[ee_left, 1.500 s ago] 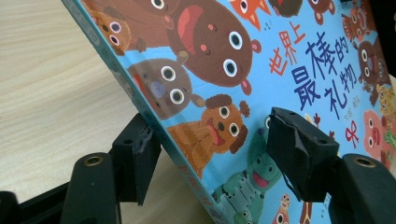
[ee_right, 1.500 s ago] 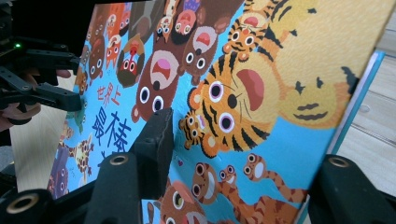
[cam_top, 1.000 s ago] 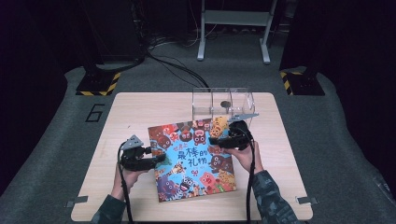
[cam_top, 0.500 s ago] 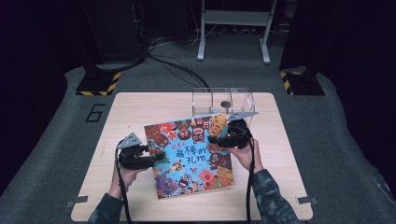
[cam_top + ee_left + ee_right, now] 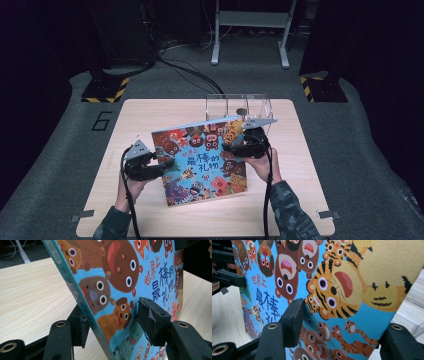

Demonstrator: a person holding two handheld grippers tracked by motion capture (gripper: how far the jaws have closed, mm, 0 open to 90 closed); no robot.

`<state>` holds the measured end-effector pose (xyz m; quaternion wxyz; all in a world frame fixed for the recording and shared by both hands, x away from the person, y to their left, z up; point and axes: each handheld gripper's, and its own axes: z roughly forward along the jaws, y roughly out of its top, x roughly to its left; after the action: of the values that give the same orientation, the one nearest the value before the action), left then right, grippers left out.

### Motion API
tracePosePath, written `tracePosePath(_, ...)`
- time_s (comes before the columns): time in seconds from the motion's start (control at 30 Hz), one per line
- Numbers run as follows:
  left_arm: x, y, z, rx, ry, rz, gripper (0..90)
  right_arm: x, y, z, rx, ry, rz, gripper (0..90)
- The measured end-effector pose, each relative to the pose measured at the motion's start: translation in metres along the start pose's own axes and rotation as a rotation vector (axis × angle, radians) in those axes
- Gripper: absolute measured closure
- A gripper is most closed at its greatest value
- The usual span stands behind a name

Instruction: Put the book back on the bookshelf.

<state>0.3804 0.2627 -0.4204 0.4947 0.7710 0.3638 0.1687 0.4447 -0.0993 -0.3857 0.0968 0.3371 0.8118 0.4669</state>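
Picture book (image 5: 202, 160), blue cover crowded with cartoon animals, stands tilted on its lower edge at table centre. Wooden table (image 5: 150, 112) sits on grey floor, dark room around. Clear box (image 5: 239, 106) lies at 1 o'clock, just behind the book. Left gripper (image 5: 162, 164) at 9 o'clock straddles the spine, jaws just closing; right gripper (image 5: 231, 148) at 3 o'clock pinches the opposite edge.
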Motion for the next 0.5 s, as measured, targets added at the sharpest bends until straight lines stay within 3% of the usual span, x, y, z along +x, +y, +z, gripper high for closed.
tracePosePath(0.5,-0.0025,0.0087,-0.0071,-0.013,0.037,0.05,47.4,0.0062,0.0046,-0.0055,-0.049,-0.02,-0.043,43.4)
